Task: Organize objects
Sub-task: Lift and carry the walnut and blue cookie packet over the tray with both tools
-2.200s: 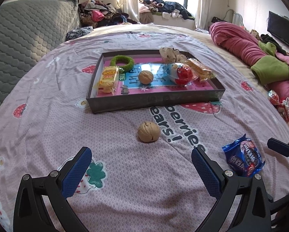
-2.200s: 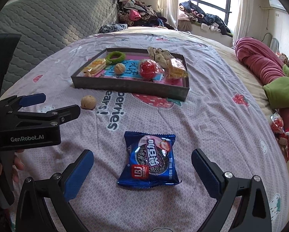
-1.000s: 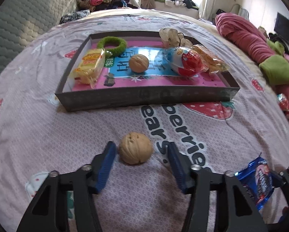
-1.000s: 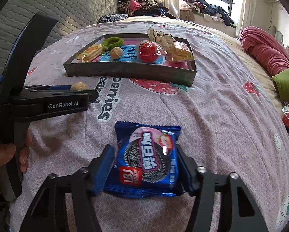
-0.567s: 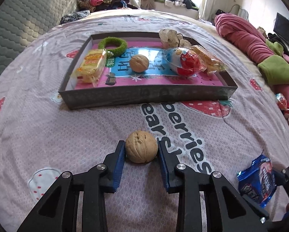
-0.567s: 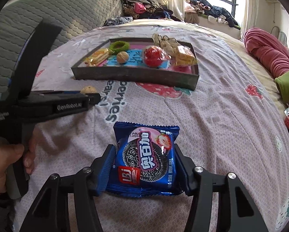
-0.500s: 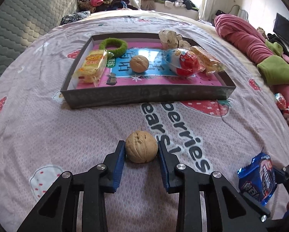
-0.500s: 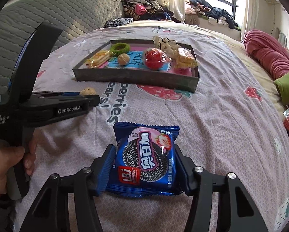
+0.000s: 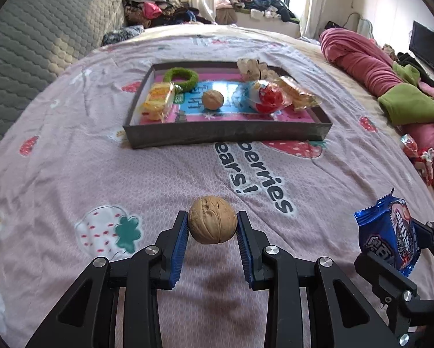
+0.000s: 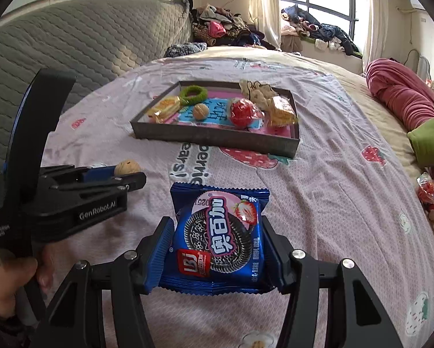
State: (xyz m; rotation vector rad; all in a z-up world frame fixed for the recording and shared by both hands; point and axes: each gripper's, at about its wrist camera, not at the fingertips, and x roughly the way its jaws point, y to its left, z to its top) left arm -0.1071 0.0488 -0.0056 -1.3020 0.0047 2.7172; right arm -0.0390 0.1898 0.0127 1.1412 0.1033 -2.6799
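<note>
Both jaws, open before, now clamp: left gripper [image 9: 212, 227] on walnut [image 9: 212, 224], right gripper [image 10: 217, 249] on cookie packet [image 10: 221, 236].

Tan walnut [image 9: 212, 224], blue cookie pkt [image 10: 218, 237], pink strawberry-print bedsheet [image 9: 72, 174].

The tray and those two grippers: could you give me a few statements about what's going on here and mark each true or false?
1. The left gripper is shut on a walnut. True.
2. The right gripper is open with nothing in it. False: it is shut on a blue cookie packet.
3. Another walnut lies inside the tray. True.
4. The green ring lies on the bedspread outside the tray. False: it is in the tray's far left corner.
5. The tray holds a red egg-shaped sweet. True.
</note>
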